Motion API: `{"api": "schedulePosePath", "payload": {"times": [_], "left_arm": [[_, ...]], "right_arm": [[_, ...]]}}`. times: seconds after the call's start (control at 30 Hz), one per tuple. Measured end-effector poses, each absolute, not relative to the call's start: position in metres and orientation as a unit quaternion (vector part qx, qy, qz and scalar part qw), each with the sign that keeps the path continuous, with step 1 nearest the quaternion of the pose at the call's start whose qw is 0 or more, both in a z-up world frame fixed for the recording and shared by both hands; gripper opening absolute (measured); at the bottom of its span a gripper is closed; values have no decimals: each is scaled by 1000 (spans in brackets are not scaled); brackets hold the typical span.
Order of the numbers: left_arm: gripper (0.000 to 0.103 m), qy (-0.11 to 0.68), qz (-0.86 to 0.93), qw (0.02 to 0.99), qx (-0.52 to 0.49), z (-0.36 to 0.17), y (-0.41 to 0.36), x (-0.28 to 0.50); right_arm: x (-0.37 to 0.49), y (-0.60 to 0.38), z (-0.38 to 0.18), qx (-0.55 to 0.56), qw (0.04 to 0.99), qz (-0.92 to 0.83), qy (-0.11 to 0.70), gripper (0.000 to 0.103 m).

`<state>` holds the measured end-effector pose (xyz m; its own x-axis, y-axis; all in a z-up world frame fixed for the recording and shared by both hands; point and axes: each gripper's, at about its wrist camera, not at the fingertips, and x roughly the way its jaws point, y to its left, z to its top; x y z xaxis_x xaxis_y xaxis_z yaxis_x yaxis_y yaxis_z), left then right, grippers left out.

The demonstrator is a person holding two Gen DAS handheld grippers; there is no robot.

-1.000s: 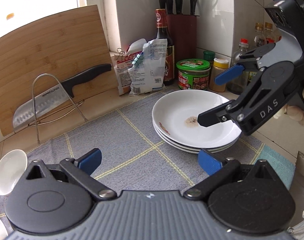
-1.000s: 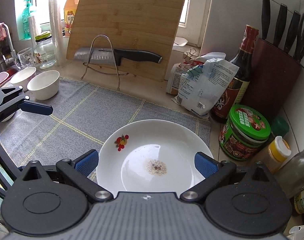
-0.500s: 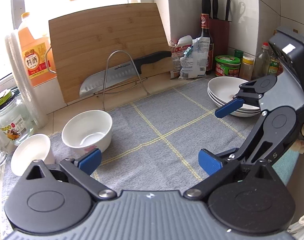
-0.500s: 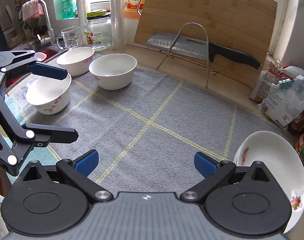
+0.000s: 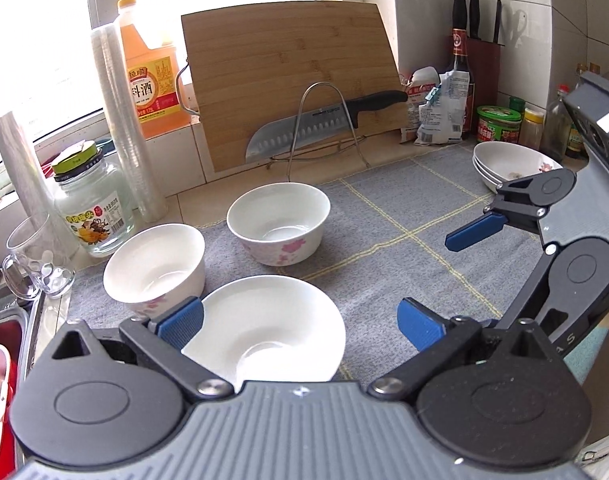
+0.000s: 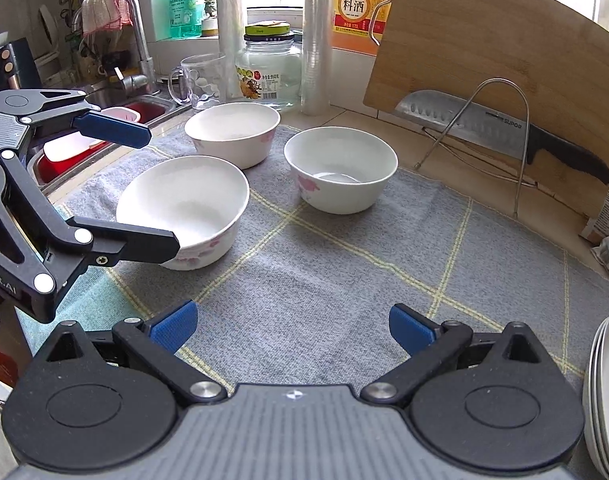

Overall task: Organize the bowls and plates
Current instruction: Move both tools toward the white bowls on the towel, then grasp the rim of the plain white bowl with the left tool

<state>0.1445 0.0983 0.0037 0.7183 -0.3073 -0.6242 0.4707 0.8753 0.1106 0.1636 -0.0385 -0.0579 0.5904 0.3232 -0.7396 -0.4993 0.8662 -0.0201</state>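
Grey checked mat (image 6: 344,264) covers the kitchen counter (image 6: 392,128).

White tiled walls (image 5: 432,8) meet in a corner; a bright window (image 5: 36,32) (daylight) lights the counter (image 5: 388,152).

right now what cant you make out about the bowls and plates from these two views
- Nearest bowl: its near rim is hidden behind the left gripper body in the left wrist view.
- Plate stack: cut off by the right edge of the right wrist view, so the count is unclear.
- Plate stack's near side: hidden behind the right gripper in the left wrist view.
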Motion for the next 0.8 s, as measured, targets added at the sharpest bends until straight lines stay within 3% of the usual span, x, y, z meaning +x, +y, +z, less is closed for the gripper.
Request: {"api": "schedulePosePath", "payload": {"times": [0.53,0.8], "left_arm": [[101,363,-188,907,99,-18,147,190],[89,390,-224,887,104,-22,147,202]], "right_arm": [[171,17,-75,-116,878,269,378,103],[176,41,-80,-130,880,280,362,103]]}}
